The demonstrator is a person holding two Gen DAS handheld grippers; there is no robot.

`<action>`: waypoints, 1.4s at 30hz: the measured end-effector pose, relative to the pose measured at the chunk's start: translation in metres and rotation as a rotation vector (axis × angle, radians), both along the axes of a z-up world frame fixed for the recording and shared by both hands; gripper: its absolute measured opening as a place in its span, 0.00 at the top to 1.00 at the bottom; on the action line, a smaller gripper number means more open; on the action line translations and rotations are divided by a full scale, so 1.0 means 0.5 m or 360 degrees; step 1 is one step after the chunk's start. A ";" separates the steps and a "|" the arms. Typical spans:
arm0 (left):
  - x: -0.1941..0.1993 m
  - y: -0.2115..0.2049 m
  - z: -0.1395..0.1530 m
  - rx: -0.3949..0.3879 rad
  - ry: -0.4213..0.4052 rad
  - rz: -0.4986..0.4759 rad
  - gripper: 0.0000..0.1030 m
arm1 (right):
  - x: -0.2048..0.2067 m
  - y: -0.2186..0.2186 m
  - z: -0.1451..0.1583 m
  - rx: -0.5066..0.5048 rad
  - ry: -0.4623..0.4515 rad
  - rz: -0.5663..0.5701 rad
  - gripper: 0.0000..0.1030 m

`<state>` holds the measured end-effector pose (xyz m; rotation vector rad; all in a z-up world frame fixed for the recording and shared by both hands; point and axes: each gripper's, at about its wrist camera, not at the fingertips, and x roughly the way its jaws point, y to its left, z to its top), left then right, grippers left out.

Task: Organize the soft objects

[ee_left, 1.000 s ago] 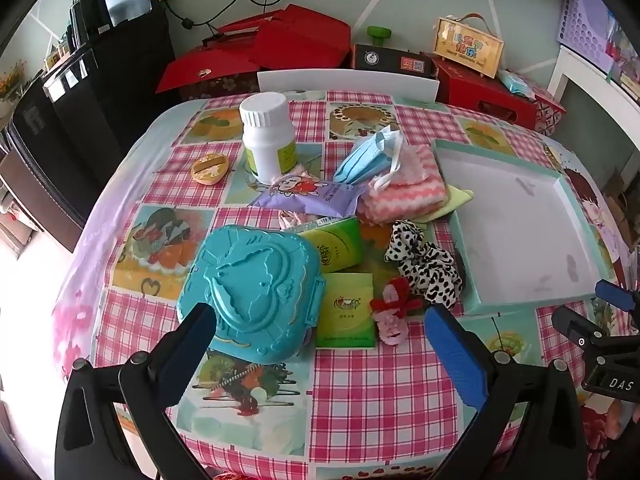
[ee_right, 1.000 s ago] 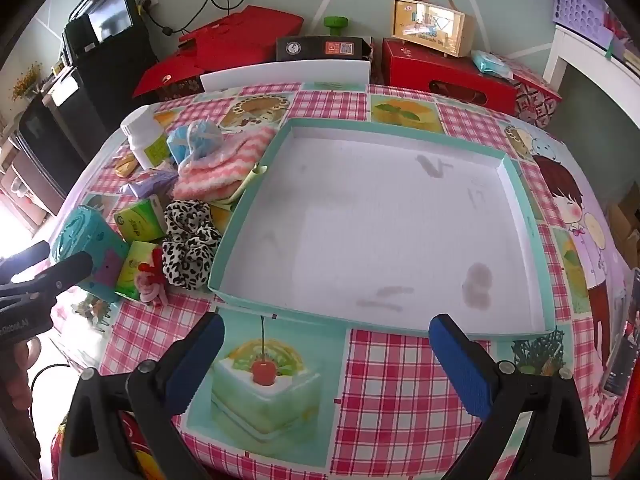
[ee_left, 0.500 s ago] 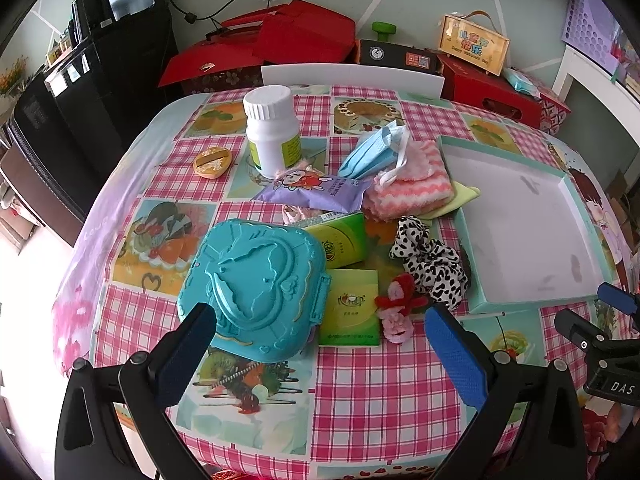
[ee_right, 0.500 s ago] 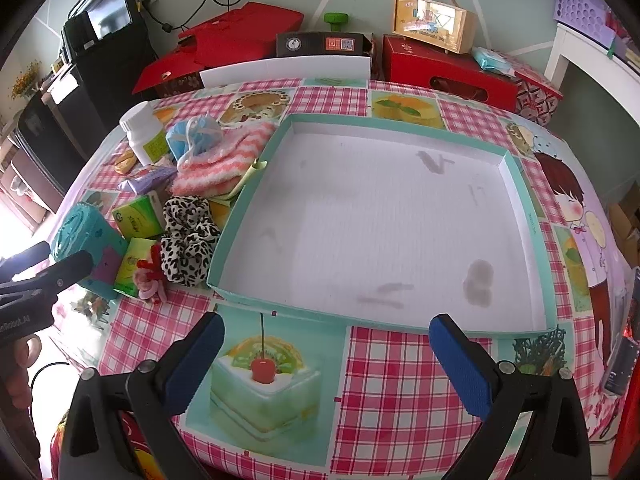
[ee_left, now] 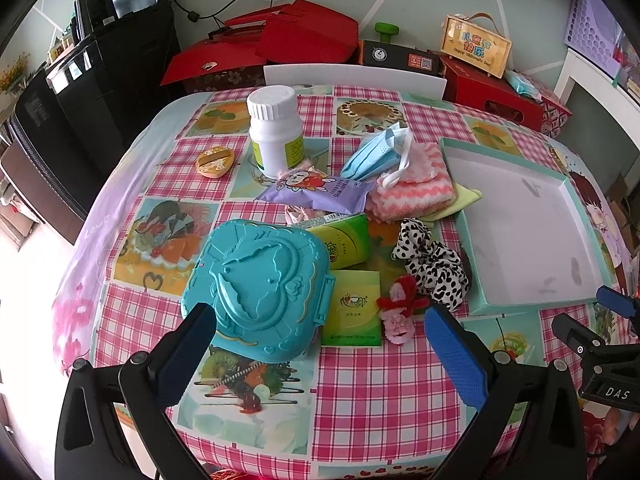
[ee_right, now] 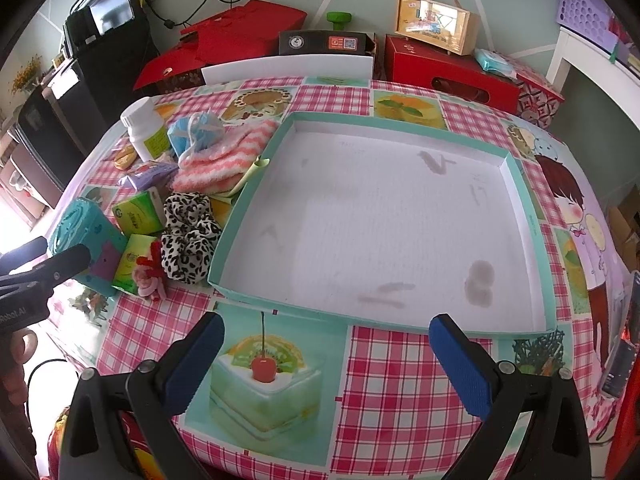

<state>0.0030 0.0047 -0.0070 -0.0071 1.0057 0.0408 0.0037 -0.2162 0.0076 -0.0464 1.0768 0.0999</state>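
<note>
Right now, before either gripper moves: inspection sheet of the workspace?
Surface: table under a pink checked cloth.
Job's things: scrunchie, striped towel, mask, red-pink plush, all outside the tray, which holds nothing.
Clutter: teal case, white bottle, green packs, purple pack.
Grippers: left gripper and right gripper open, holding nothing.
Cables: black cord on the wall.
Surroundings: red boxes, black cabinet.

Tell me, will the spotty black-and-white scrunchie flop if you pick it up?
Probably yes: the scrunchie looks like gathered, ruffled cloth, so it should squash and droop. It seems light, and unlikely to roll, since it lies bunched beside the tray.
</note>
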 end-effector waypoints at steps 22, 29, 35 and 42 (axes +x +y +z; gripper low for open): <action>0.005 0.003 -0.002 -0.0028 0.0010 -0.0002 0.00 | 0.004 0.002 -0.001 -0.0011 0.0009 0.0012 0.00; 0.005 0.011 0.008 -0.0043 -0.0007 0.0000 0.00 | 0.007 0.010 0.004 -0.0020 -0.0001 0.0024 0.00; 0.004 0.019 0.014 -0.0059 -0.0018 -0.0001 0.00 | 0.010 0.016 0.004 -0.0034 0.0007 0.0032 0.00; 0.005 0.032 0.028 -0.0107 -0.0025 -0.0009 0.00 | 0.017 0.025 0.002 -0.0046 0.0016 0.0054 0.00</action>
